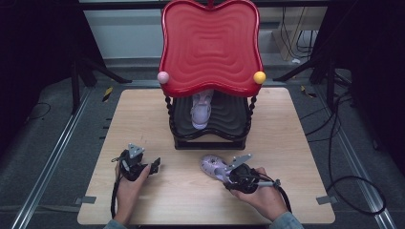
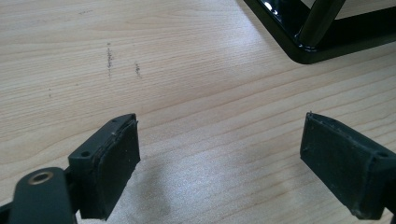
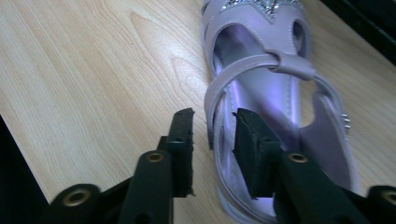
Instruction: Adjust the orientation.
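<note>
A light wooden table (image 1: 143,109) with square corners stands on a grey floor (image 1: 43,157). At its far middle sits a black two-tier stand (image 1: 210,138) with a red wavy top tray (image 1: 210,45); a pale purple shoe (image 1: 201,110) rests on the stand's lower black shelf. Nearer the front edge, right of centre, a lilac sandal (image 1: 213,167) lies flat on the wood, well apart from the stand. Faint dark scuffs (image 2: 109,58) mark the tabletop.
</note>
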Demonstrator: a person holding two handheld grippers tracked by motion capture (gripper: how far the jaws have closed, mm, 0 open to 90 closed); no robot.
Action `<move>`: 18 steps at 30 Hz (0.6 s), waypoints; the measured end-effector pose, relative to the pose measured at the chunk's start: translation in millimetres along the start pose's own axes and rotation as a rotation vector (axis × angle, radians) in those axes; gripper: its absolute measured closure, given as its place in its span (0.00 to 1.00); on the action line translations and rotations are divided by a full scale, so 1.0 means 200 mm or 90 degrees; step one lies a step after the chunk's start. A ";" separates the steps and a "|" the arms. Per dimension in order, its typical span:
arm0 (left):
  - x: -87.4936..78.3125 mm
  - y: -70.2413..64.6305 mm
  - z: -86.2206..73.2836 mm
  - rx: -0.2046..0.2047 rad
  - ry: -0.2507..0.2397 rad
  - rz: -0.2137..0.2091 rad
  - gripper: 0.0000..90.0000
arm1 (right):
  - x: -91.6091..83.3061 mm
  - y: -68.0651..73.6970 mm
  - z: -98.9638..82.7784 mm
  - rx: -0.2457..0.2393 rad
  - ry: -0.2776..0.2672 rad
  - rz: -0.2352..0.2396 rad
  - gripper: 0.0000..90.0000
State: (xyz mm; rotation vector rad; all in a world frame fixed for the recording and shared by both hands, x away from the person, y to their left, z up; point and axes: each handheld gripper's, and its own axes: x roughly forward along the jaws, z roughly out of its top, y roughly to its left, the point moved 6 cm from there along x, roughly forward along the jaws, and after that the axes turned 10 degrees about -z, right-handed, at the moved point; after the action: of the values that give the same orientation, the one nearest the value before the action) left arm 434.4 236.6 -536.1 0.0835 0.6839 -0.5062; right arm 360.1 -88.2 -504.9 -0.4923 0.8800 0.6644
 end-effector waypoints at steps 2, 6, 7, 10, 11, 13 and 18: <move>0.00 0.00 0.00 0.001 0.001 0.000 0.13 | 0.02 0.00 0.00 -0.005 0.004 0.000 0.79; 0.00 0.00 0.00 0.003 0.000 0.002 0.13 | 0.04 0.00 -0.01 0.001 0.007 -0.003 0.84; 0.00 0.00 0.00 0.003 0.000 0.002 0.13 | 0.04 0.00 -0.01 0.000 0.009 -0.003 0.85; 0.00 0.00 0.00 0.004 0.003 0.002 0.13 | 0.05 0.00 -0.01 -0.004 0.013 -0.006 0.87; 0.00 0.00 0.00 0.004 0.002 0.001 0.13 | 0.05 0.00 -0.01 -0.002 0.017 -0.008 0.87; 0.00 -0.01 0.00 0.006 0.003 0.001 0.12 | 0.05 0.00 -0.02 -0.004 0.015 -0.006 0.88; 0.00 0.00 0.00 0.007 0.004 0.002 0.13 | 0.06 0.01 -0.02 -0.011 0.017 -0.008 0.93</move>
State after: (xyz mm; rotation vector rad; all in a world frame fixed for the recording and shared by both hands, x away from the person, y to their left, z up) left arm 434.8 235.3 -536.0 0.0961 0.6867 -0.5076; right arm 362.6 -85.8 -516.2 -0.5230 0.8956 0.6566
